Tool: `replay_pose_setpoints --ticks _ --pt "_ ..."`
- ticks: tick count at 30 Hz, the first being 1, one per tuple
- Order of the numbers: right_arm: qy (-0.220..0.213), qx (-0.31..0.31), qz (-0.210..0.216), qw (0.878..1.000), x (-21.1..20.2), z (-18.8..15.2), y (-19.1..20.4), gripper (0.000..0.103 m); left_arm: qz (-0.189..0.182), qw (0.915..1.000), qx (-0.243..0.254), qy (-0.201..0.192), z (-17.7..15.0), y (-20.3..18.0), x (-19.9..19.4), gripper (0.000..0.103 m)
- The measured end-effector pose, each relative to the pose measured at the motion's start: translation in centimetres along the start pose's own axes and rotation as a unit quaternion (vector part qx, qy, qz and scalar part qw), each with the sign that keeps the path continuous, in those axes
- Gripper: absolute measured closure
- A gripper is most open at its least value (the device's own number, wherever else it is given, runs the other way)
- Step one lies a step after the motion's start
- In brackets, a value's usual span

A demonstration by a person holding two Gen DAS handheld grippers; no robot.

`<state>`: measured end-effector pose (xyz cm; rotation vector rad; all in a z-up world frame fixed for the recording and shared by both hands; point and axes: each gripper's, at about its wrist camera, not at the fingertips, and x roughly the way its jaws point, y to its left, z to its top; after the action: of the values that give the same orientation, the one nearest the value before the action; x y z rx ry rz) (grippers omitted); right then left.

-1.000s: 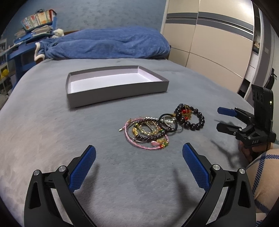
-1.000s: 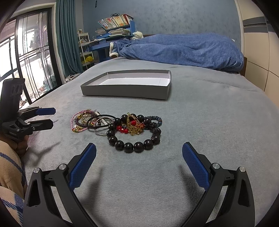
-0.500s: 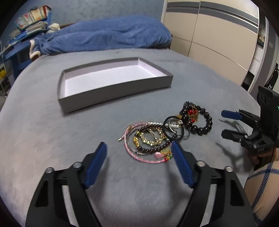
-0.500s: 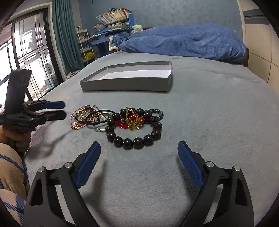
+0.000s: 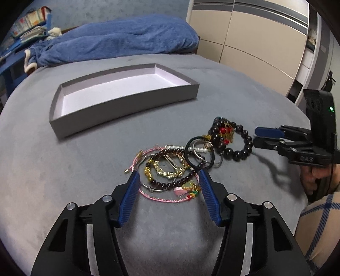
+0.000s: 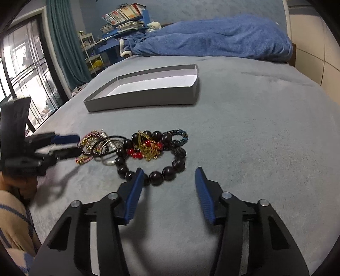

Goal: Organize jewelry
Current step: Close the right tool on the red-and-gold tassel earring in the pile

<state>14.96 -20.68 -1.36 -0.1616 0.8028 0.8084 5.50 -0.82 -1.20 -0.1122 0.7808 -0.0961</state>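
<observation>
The left gripper [image 5: 169, 177] was partly open, w/ nothing clamped; its blue-padded fingers [image 5: 129, 197] straddled the near side of a tangled bracelet cluster [image 5: 167, 172] lying on the grey bedcover [image 5: 63, 169]. Between the tips lay a pink cord bracelet [image 5: 161, 198] w/ a pink tassel and small coloured beads; whether the tips touched the cord could not be told. Inside that cord's loop: a gold-bead bracelet [image 5: 170, 173], a dark-bead strand [image 5: 170, 184], thin silver wire bangles, and further back a white pearl strand [image 5: 184, 148]. A black elastic ring [image 5: 199, 152] overlapped the cluster's right edge. The right gripper [image 6: 169, 177] was likewise partly open and empty, its left tip at the near arc of the large black-bead bracelet [image 6: 167, 173]; contact could not be confirmed. Within and over that bracelet sat red beads [image 6: 136, 153] and a gold chain piece [image 6: 148, 148], w/ a blue-black beaded band [image 6: 180, 134] just behind. Beyond both piles, well apart, stood a shallow grey box lid [image 5: 119, 112] w/ pale interior, nothing visible in it. Further back: a blue blanket [image 5: 119, 40] at the head of the bed, cream wardrobe doors [image 5: 255, 38] to the right, and in the right wrist view a blue shelf w/ stacked books [image 6: 123, 17], a teal curtain [image 6: 65, 48] and a window [image 6: 21, 70].
</observation>
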Motion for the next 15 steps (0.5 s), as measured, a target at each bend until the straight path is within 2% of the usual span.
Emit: replay_pose_setpoints --ticks 4,9,15 --pt "0.015 0.002 -0.004 1.0 1.2 0.9 0.1 0.067 -0.006 0.9999 0.012 -0.011 0.2 -0.4 -0.3 0.044" --pt "0.006 -0.023 0.004 1.0 1.2 2.4 1.4 0.07 0.006 0.9999 0.014 -0.005 0.4 -0.5 0.3 0.044" --pt "0.032 -0.049 0.004 0.998 3.4 3.4 2.7 0.072 0.016 0.9999 0.002 -0.005 0.2 0.1 0.4 0.044"
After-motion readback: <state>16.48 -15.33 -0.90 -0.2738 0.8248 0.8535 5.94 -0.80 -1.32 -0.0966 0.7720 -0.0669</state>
